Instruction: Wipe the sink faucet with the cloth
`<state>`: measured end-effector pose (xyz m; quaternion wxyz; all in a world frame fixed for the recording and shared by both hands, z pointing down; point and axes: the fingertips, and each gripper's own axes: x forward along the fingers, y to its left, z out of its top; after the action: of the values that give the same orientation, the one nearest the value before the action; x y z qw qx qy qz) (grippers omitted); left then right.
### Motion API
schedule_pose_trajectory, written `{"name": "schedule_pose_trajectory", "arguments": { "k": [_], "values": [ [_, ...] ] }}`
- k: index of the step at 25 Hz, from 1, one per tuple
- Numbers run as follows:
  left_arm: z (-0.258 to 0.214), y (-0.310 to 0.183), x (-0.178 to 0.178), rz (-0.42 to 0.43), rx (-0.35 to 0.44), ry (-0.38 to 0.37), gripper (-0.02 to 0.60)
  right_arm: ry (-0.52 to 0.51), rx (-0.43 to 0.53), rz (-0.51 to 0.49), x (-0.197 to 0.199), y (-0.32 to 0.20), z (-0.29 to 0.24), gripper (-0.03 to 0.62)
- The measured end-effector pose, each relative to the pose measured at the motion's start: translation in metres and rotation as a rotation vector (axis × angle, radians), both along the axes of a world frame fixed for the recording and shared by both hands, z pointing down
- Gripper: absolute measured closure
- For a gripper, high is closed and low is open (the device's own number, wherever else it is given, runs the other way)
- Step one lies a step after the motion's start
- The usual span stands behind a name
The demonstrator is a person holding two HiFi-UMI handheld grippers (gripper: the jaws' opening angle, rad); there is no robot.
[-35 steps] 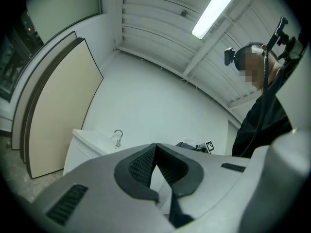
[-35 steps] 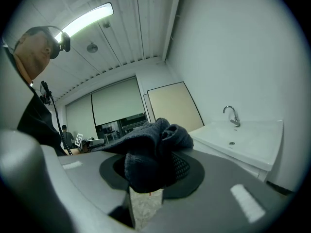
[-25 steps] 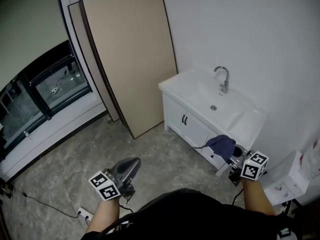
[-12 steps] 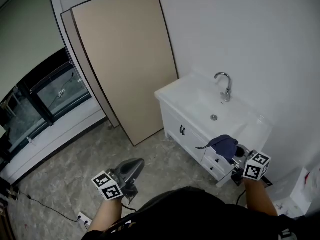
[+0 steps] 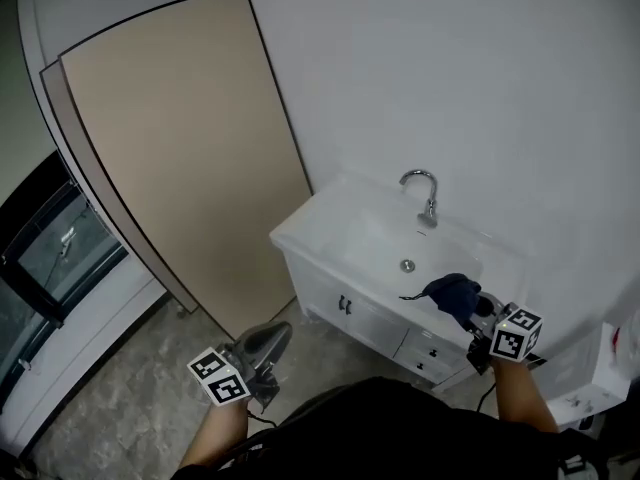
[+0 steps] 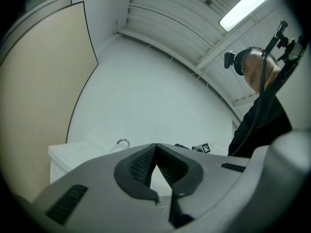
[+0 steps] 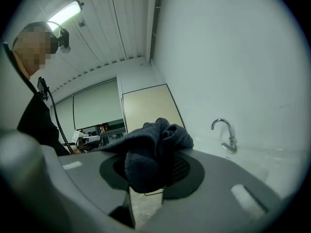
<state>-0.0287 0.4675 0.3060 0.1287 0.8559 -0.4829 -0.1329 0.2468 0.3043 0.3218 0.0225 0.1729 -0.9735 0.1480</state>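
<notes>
A chrome gooseneck faucet [image 5: 424, 195] stands at the back of a white sink [image 5: 375, 243] set on a white cabinet. My right gripper [image 5: 472, 311] is shut on a bunched dark blue cloth [image 5: 449, 293] and hovers over the sink's near right rim, short of the faucet. In the right gripper view the cloth [image 7: 153, 152] fills the jaws and the faucet [image 7: 224, 134] stands ahead to the right. My left gripper [image 5: 268, 339] is shut with nothing in it, low in front of the cabinet. Its view shows the pads [image 6: 146, 164] meeting and the faucet [image 6: 123, 142] far off.
A large beige panel [image 5: 180, 158] leans against the wall left of the sink. The cabinet front [image 5: 345, 308] has drawers with dark handles. A dark window [image 5: 45, 263] runs along the left above a grey stone floor [image 5: 130, 408]. A white box [image 5: 610, 363] sits at right.
The view has closed in on the sink, which now sits nearer and more central. Both grippers have travelled toward it. The cloth stays held in the right gripper and the left stays shut.
</notes>
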Motion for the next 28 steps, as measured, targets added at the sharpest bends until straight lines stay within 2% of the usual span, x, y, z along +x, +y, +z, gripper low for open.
{"name": "schedule_pose_trajectory", "arguments": {
  "k": [5, 8, 12, 16, 23, 25, 28],
  "values": [
    [-0.011, -0.067, -0.08, 0.105, -0.006, -0.014, 0.581, 0.012, 0.019, 0.113, -0.054, -0.038, -0.016, 0.487],
    [-0.01, -0.112, -0.105, 0.147, -0.016, 0.012, 0.582, 0.055, 0.005, 0.146, -0.074, -0.06, -0.008, 0.487],
    [0.001, -0.165, -0.109, 0.204, -0.044, 0.027, 0.581, 0.09, -0.044, 0.215, -0.073, -0.104, 0.01, 0.487],
    [0.012, -0.208, -0.114, 0.205, -0.072, 0.027, 0.582, 0.095, -0.042, 0.26, -0.069, -0.159, 0.02, 0.487],
    [0.006, -0.311, -0.115, 0.138, -0.106, -0.008, 0.581, 0.051, -0.055, 0.303, -0.055, -0.307, 0.042, 0.487],
    [0.004, -0.344, -0.111, 0.126, -0.115, -0.016, 0.581, 0.076, -0.056, 0.331, -0.046, -0.357, 0.052, 0.487],
    [0.008, -0.396, -0.096, 0.15, -0.129, -0.019, 0.582, 0.186, -0.053, 0.401, -0.026, -0.435, 0.079, 0.487]
  ]
}}
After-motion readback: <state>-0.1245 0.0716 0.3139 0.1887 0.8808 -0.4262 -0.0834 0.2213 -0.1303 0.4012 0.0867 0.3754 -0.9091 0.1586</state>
